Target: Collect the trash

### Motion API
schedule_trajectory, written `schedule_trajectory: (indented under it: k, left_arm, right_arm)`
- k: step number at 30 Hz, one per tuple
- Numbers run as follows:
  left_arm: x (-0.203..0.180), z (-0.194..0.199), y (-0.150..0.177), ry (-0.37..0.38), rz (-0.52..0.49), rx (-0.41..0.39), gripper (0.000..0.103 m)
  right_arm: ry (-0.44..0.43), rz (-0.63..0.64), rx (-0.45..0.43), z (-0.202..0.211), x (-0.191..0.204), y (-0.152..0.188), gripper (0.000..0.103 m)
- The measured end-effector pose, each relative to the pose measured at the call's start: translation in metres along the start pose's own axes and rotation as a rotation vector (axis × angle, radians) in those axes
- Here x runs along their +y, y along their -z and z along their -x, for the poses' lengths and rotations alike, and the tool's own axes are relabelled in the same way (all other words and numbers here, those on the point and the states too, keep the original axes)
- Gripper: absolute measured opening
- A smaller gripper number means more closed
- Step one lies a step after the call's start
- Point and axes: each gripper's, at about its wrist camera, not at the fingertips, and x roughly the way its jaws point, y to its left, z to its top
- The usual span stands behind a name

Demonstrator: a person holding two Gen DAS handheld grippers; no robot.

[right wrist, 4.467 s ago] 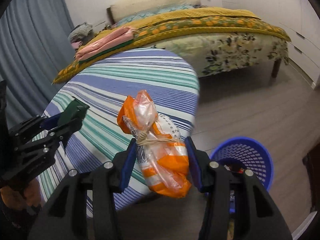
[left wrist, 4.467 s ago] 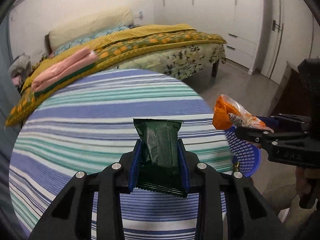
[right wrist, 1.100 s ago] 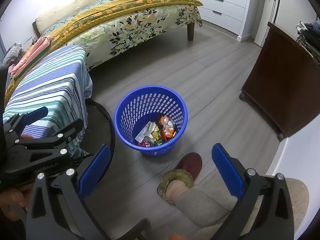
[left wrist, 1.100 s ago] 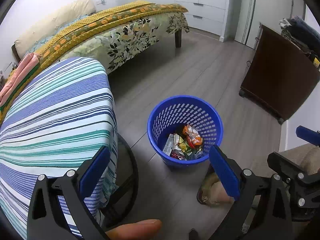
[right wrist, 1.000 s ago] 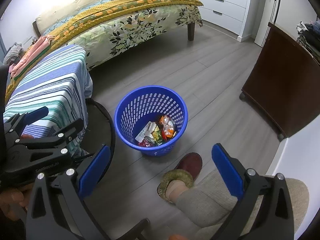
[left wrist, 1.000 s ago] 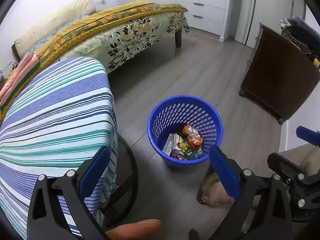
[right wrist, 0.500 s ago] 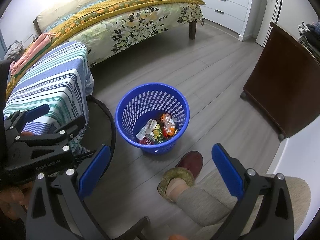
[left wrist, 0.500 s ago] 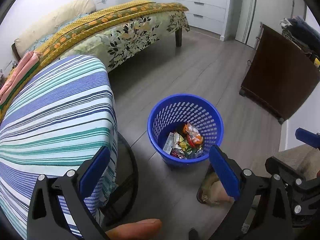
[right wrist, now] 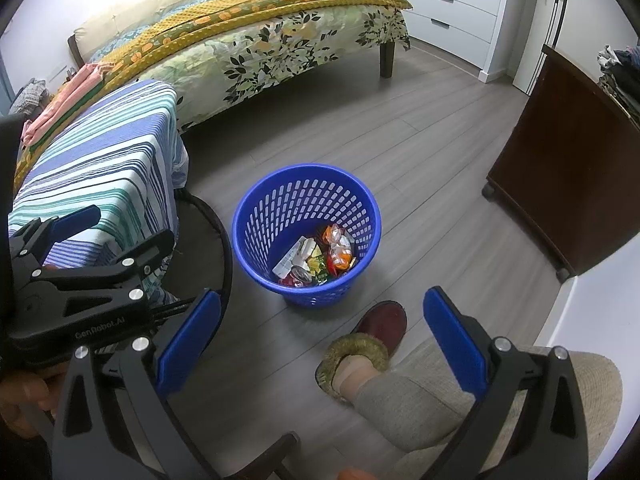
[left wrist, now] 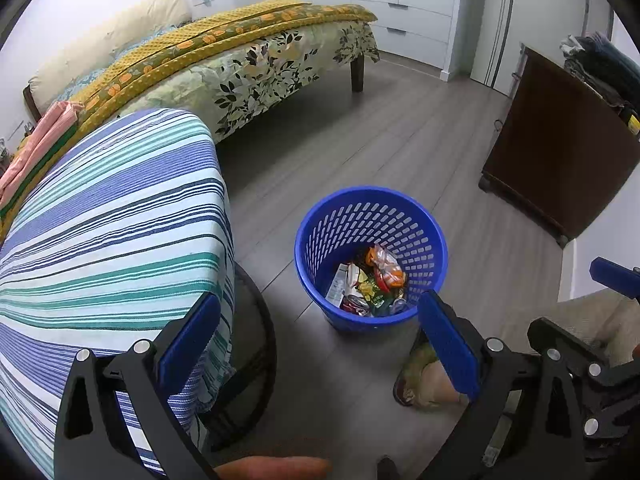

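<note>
A blue perforated basket stands on the grey wood floor beside the round striped table. Wrappers, an orange-and-clear bag and a can lie at its bottom. My left gripper hangs above and just in front of the basket, wide open, nothing between its blue pads. My right gripper is also wide open and empty, above the basket's near side. The right wrist view shows the left gripper at the left, by the table's edge. The left wrist view shows the right gripper at the far right.
The striped tablecloth fills the left, with the table's dark ring base below it. A bed with a floral cover stands behind. A dark brown cabinet is at the right. A person's slippered foot rests just before the basket.
4.5 s ago my left gripper held a green wrapper and my right an orange bag over the table. Both are now open and empty above the basket. Over the last second they barely shifted.
</note>
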Motion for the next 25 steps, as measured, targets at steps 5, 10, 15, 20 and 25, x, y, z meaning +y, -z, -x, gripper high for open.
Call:
schedule_trajectory:
  k: [5,10,15,20,25]
  left_arm:
    - [0.0000,0.0002,-0.0002,0.000,-0.001,0.000,0.098]
    - [0.0000,0.0001,0.0004,0.003,0.001,-0.004,0.098]
    - [-0.0033,0.0025,0.0018,-0.007,-0.006,-0.022,0.098]
    - [-0.0032,0.0034,-0.0006,0.007,-0.004,-0.010,0.098]
    - [-0.0051,0.0033,-0.0013,0.006,-0.011,-0.006,0.098]
  right_arm:
    - [0.000,0.000,0.001,-0.0004,-0.0003,0.0000,0.098]
    - [0.001,-0.001,0.001,-0.0011,-0.0008,0.0001,0.098]
    - [0.002,-0.001,0.001,-0.0013,-0.0011,0.0009,0.098]
    - [0.006,-0.002,0.003,-0.0001,-0.0018,0.0015,0.098]
    - [0.008,-0.007,0.002,0.0013,-0.0029,0.0026,0.099]
